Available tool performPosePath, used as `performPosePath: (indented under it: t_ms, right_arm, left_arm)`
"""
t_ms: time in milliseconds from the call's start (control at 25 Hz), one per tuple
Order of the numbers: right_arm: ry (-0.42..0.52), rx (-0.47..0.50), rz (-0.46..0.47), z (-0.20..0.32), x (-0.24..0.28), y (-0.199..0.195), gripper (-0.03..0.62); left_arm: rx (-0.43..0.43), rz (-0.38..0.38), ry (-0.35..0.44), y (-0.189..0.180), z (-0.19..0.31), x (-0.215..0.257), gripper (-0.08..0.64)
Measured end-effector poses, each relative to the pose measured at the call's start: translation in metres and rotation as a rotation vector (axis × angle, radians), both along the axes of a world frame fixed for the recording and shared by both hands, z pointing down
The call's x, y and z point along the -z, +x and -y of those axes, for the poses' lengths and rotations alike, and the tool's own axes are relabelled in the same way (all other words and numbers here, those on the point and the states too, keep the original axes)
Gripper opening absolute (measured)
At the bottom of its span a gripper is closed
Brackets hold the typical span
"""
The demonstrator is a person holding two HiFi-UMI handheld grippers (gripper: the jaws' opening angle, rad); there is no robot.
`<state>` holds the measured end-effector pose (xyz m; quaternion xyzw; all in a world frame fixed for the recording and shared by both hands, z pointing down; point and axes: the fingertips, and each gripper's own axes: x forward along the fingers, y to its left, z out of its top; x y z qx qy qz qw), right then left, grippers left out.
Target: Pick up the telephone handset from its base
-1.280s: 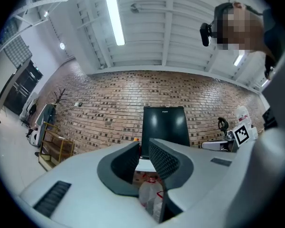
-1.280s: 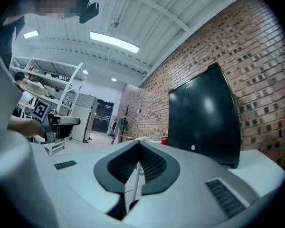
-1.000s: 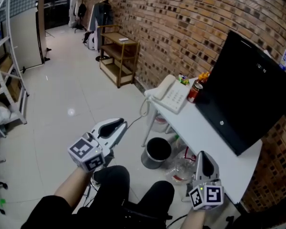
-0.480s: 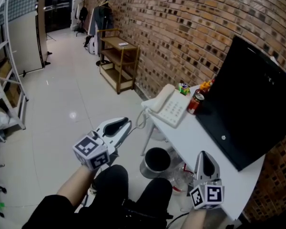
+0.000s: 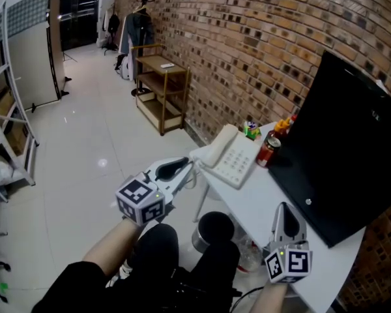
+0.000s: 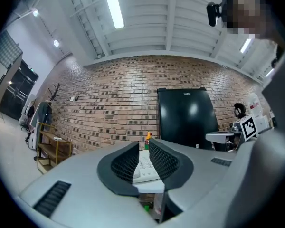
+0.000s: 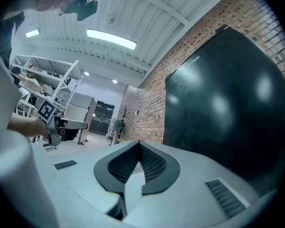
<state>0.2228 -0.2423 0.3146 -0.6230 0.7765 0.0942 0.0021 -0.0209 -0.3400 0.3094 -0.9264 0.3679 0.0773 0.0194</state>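
A white desk telephone (image 5: 236, 160) stands at the near left end of the white table (image 5: 264, 204), its handset (image 5: 217, 146) resting in the cradle along the base's left side. My left gripper (image 5: 186, 168) is shut and holds nothing. It points at the phone from just off the table's corner. In the left gripper view the telephone's keypad (image 6: 145, 168) shows through the slit behind the left gripper (image 6: 143, 144). Further right, my right gripper (image 5: 286, 208) hovers over the table's front edge, shut and empty. The right gripper (image 7: 139, 144) faces the black monitor (image 7: 218, 103).
A large black monitor (image 5: 352, 149) leans on the brick wall, with a red can (image 5: 268, 150) and small bottles (image 5: 281, 124) beside the phone. A dark bin (image 5: 212, 229) sits under the table. A wooden shelf (image 5: 159, 87) stands by the wall and a metal rack (image 5: 10, 109) at the left.
The left gripper has travelled right and up in the picture toward the phone's corner of the table. The right gripper has edged forward over the table. Both stayed shut.
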Motion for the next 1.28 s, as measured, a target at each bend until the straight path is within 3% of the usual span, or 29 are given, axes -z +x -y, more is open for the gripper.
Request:
performPosePath:
  t_ms: [440, 640, 720, 920, 1040, 1280]
  right_arm:
    - [-0.019, -0.011, -0.019, 0.031, -0.001, 0.021, 0.009]
    - [-0.045, -0.023, -0.032, 0.036, 0.000, 0.030, 0.009]
    - [-0.049, -0.027, -0.027, 0.038, -0.002, 0.032, 0.009]
    - [-0.056, -0.029, -0.012, 0.041, -0.006, 0.026, 0.009]
    - [-0.052, -0.015, -0.014, 0.044, -0.007, 0.023, 0.009]
    - [-0.057, -0.005, -0.017, 0.048, -0.009, 0.019, 0.009]
  left_arm:
    - [0.071, 0.090, -0.042, 0.044, 0.079, 0.001, 0.066]
    - [0.057, 0.114, -0.093, 0.064, 0.109, -0.002, 0.067]
    - [0.062, 0.152, -0.136, 0.073, 0.126, -0.008, 0.180]
    - [0.074, 0.294, -0.277, 0.098, 0.163, -0.026, 0.284]
    - [0.094, 0.366, -0.325, 0.106, 0.180, -0.031, 0.290]
    - [0.104, 0.376, -0.389, 0.109, 0.196, -0.048, 0.290]
